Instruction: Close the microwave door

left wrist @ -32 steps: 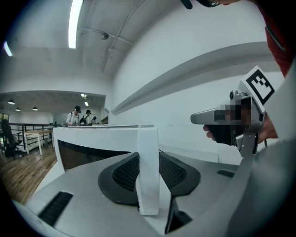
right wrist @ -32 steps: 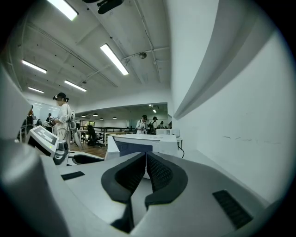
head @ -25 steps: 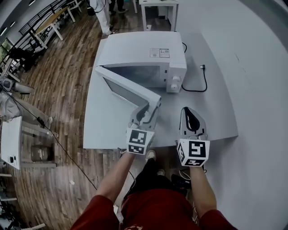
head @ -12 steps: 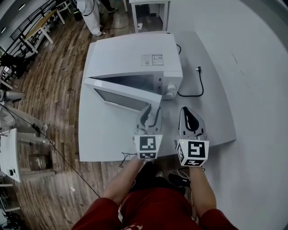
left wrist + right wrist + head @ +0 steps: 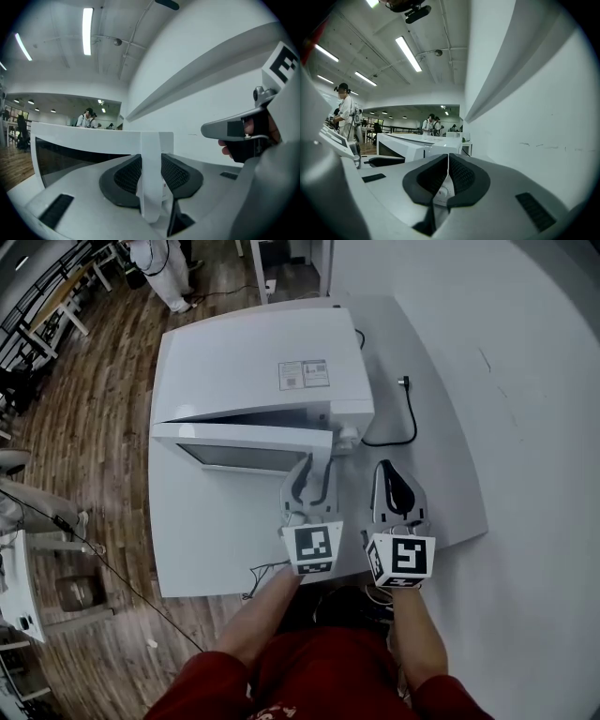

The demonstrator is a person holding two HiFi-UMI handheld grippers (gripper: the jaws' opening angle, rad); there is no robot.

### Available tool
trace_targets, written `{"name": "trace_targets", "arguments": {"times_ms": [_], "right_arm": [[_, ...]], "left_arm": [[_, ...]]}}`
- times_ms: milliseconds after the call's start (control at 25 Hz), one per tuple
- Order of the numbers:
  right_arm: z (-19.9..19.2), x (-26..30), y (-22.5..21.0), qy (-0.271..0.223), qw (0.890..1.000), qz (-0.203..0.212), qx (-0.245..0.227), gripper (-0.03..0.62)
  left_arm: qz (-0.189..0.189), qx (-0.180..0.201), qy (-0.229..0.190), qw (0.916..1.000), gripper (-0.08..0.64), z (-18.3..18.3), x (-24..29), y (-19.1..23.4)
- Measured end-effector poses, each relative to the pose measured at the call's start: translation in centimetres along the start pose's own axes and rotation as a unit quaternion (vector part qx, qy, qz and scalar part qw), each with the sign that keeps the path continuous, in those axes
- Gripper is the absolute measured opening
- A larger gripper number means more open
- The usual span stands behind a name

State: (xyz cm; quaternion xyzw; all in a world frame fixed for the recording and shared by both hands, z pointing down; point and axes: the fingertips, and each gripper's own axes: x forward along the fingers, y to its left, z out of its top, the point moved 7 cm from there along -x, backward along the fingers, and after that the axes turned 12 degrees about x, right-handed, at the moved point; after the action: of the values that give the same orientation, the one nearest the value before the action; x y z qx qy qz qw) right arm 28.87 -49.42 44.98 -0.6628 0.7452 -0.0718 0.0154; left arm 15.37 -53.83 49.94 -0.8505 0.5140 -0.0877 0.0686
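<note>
The microwave (image 5: pixel 253 362) sat at the table's (image 5: pixel 206 549) far left corner, its door (image 5: pixel 244 439) ajar by a narrow wedge. The left gripper (image 5: pixel 311 476) clamped the door's free edge between its pads. The right gripper (image 5: pixel 394 488) hovered just beside it near the front edge, jaws pressed together on nothing.

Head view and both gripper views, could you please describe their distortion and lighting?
Head view: strong fisheye, table edges bow; light even, shadows soft. Left gripper view: dark round vignette, ceiling lamp blown out, door edge sharp. Right gripper view: same vignette, wall ledge curves.
</note>
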Motion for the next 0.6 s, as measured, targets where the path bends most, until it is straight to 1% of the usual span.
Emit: {"name": "trace_targets", "arguments": {"times_ms": [120, 360, 600], "right_arm": [[0.2, 0.9, -0.2, 0.002, 1.0, 0.006, 0.0, 0.029], [1.5, 2.2, -1.5, 0.004, 0.999, 0.039, -0.004, 0.029], [1.2, 3.6, -2.8, 0.008, 0.998, 0.06, 0.0, 0.029]], "left_arm": [[0.005, -0.001, 0.002, 1.0, 0.149, 0.2, 0.9, 0.2], [0.027, -0.001, 0.009, 0.9996, 0.147, 0.6, 2.4, 0.2], [0.048, -0.004, 0.019, 0.9987, 0.147, 0.4, 3.7, 0.1]]}}
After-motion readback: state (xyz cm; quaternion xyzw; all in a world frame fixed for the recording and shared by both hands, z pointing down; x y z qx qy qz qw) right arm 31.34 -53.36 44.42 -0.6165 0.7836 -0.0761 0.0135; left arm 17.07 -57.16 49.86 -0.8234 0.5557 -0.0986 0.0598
